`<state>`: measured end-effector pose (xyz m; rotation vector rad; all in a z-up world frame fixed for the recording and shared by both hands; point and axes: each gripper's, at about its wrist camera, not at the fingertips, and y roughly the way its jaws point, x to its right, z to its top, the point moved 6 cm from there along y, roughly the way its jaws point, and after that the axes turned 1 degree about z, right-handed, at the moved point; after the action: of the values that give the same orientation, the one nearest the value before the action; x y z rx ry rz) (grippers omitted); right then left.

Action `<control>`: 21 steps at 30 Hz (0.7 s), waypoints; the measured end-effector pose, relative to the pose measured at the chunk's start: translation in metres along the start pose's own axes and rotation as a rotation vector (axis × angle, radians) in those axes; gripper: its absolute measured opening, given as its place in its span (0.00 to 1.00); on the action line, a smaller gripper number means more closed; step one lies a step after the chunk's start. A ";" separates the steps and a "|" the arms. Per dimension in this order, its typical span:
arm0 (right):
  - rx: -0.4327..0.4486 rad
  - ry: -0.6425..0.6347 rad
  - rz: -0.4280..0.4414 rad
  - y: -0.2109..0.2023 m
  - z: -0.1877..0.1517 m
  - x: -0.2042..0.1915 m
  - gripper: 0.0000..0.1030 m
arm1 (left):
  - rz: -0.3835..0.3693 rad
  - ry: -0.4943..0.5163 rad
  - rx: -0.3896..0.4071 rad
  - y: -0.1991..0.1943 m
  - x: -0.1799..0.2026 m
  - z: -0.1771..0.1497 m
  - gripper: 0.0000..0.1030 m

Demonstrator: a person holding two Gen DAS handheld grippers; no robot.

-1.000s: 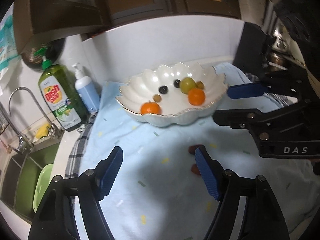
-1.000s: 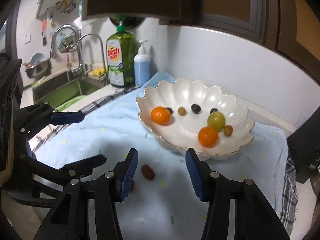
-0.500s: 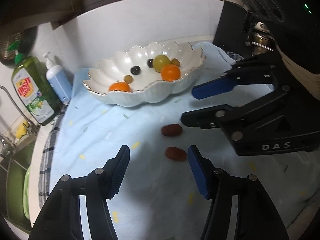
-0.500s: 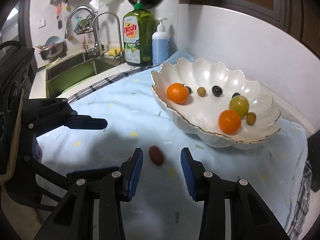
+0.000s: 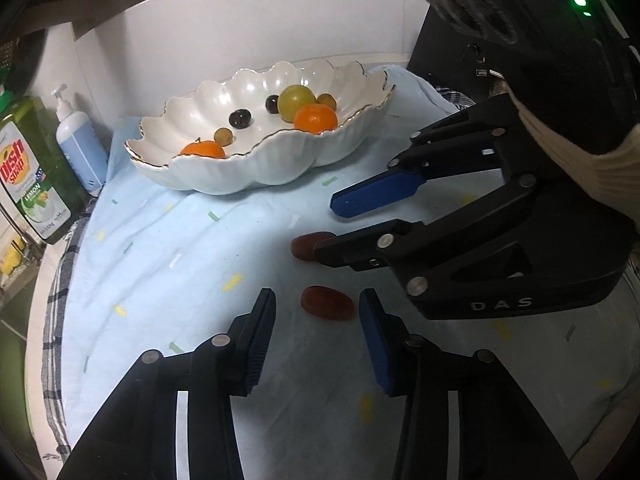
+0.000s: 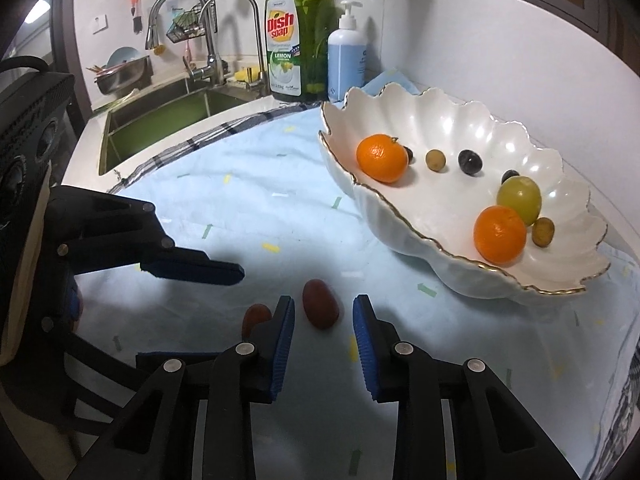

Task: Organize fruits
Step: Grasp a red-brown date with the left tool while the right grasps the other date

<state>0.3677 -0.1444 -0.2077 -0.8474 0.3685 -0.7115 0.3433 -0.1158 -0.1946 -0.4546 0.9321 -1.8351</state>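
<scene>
At the bottom of the left wrist view, the left gripper (image 5: 318,312) brackets a small dark-red oval fruit (image 5: 327,304) lying on the pale blue speckled cloth (image 5: 168,264). Its jaws stand apart and have just been closing, with the fruit between them and gaps on both sides, so no pad touches it yet. Bottom centre of the right wrist view, the right gripper (image 6: 323,320) frames a second dark-red oval fruit (image 6: 320,304) the same way: jaws apart, just been closing, fruit between them untouched.

Both tools appear set for a paired pick-up, the step in hand being the grasp itself. Next, each needs to settle a little lower and close gently, since such soft, rounded fruit will likely roll or bruise under a hard squeeze.

Farther off, toward the upper middle of the left view, the white scalloped gold-rimmed ceramic bowl (image 5: 280,168) already holds two orange mandarins, a green grape and small dark berries. It looks like the destination, calling for a lift over its rim.
</scene>
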 end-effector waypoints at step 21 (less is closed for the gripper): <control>-0.006 0.049 -0.002 0.012 -0.006 -0.001 0.16 | -0.027 -0.028 -0.001 0.002 -0.003 -0.002 0.25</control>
<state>0.3686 -0.1422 -0.2210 -0.8372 0.4138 -0.7338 0.3449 -0.1126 -0.1972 -0.4947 0.9115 -1.8483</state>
